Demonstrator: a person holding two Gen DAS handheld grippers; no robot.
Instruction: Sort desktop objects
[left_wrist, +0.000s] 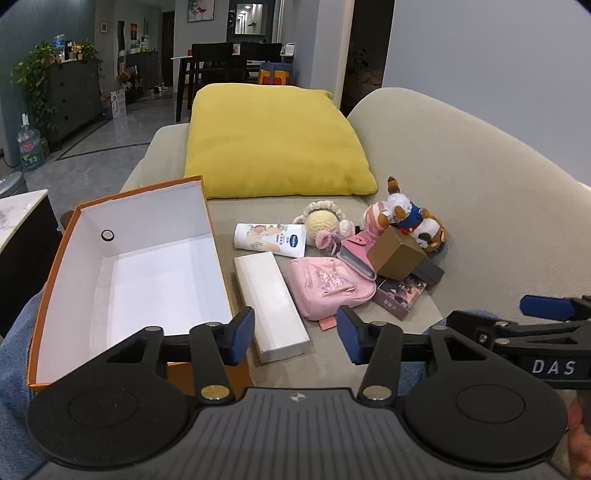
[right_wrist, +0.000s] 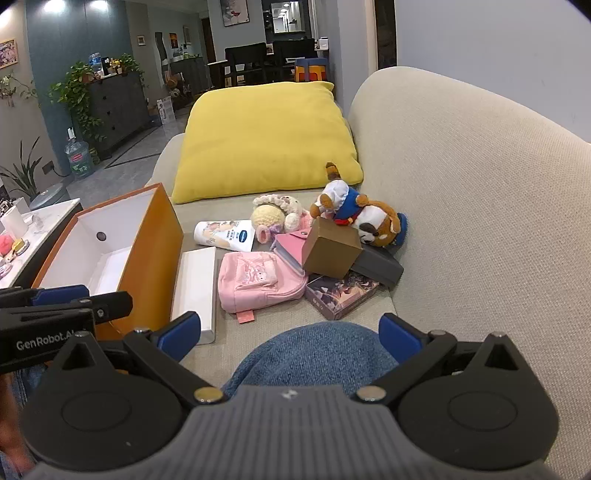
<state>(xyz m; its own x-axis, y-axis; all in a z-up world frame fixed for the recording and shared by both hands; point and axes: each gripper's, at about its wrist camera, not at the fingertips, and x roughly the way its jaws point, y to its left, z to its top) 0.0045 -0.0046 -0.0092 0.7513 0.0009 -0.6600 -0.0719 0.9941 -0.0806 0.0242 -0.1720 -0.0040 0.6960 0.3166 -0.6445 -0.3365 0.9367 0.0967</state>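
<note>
Nothing was sorted yet. The orange box sat empty at the sofa's front edge. The long white box, pink pouch and plush dog lay beside it. The left gripper and right gripper were both wide and held nothing.

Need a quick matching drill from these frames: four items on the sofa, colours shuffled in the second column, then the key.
1. cushion
2. small backpack
3. storage box, outside
4. long flat box

A. pink
B. white
C. yellow
D. orange

Pairs: 1-C, 2-A, 3-D, 4-B
</note>
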